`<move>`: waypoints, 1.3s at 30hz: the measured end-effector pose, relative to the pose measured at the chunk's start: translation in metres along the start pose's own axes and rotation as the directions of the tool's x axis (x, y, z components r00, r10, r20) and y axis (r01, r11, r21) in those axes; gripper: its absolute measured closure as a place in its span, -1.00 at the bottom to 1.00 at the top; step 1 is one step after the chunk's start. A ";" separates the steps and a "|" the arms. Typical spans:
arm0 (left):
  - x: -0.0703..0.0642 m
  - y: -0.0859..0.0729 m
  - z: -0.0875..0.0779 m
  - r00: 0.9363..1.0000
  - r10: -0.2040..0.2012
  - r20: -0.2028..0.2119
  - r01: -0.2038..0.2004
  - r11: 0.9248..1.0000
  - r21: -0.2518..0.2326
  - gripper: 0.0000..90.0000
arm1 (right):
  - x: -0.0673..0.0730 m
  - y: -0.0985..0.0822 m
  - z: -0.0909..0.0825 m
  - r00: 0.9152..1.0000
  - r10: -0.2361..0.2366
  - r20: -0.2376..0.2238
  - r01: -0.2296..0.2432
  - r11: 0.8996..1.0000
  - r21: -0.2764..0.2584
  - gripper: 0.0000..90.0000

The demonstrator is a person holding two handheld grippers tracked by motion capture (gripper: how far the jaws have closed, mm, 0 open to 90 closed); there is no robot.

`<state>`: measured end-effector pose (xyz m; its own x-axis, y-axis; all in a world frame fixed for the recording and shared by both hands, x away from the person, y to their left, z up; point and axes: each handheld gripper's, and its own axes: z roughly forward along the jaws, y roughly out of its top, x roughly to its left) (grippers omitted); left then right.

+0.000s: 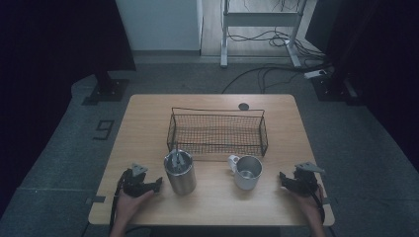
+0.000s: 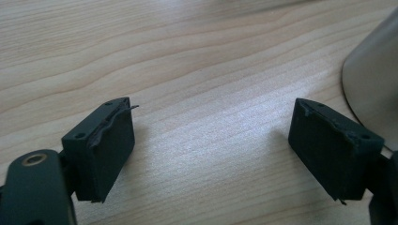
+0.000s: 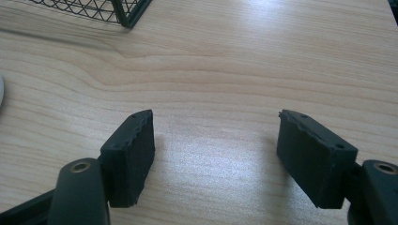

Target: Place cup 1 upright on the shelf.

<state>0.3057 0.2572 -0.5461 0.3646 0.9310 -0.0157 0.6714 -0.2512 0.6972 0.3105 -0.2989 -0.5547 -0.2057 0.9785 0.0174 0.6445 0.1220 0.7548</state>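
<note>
Near the table's (image 1: 148, 106) front edge, the left gripper (image 1: 157, 184) beside the steel tumbler (image 1: 180, 171) and the right gripper (image 1: 282, 178) beside the steel mug (image 1: 246, 172) both rest with jaws apart, holding nothing.

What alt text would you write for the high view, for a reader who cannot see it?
A person's hands rest a left gripper and a right gripper on a wooden table, both open and empty. Between them stand a steel tumbler and a metal mug, with an empty wire basket behind.
</note>
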 end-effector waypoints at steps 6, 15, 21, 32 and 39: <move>-0.001 0.002 -0.006 1.000 -0.026 0.002 0.026 0.999 -0.043 -0.63 | 0.000 0.000 0.000 1.000 0.000 0.000 0.000 1.000 0.000 -0.38; -0.002 0.007 -0.030 0.998 -0.037 0.045 0.042 0.993 -0.112 -0.62 | 0.000 0.000 0.000 1.000 -0.001 0.001 0.001 1.000 -0.001 -0.38; -0.002 0.009 -0.035 0.997 -0.044 0.065 0.052 0.991 -0.127 -0.62 | 0.000 0.000 0.000 1.000 0.000 0.000 0.000 1.000 -0.001 -0.38; -0.006 0.012 -0.048 0.994 -0.045 0.097 0.061 0.985 -0.162 -0.63 | 0.000 0.000 0.000 1.000 0.000 0.001 0.000 1.000 -0.001 -0.38; -0.009 0.014 -0.052 0.994 -0.029 0.103 0.046 0.984 -0.170 -0.63 | 0.000 0.000 0.000 1.000 0.000 0.001 0.000 1.000 -0.001 -0.38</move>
<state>0.2779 0.2590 -0.4993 0.4094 0.9058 -0.1092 0.5684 -0.1595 0.8072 0.3108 -0.2987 -0.5548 -0.2052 0.9786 0.0165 0.6437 0.1222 0.7555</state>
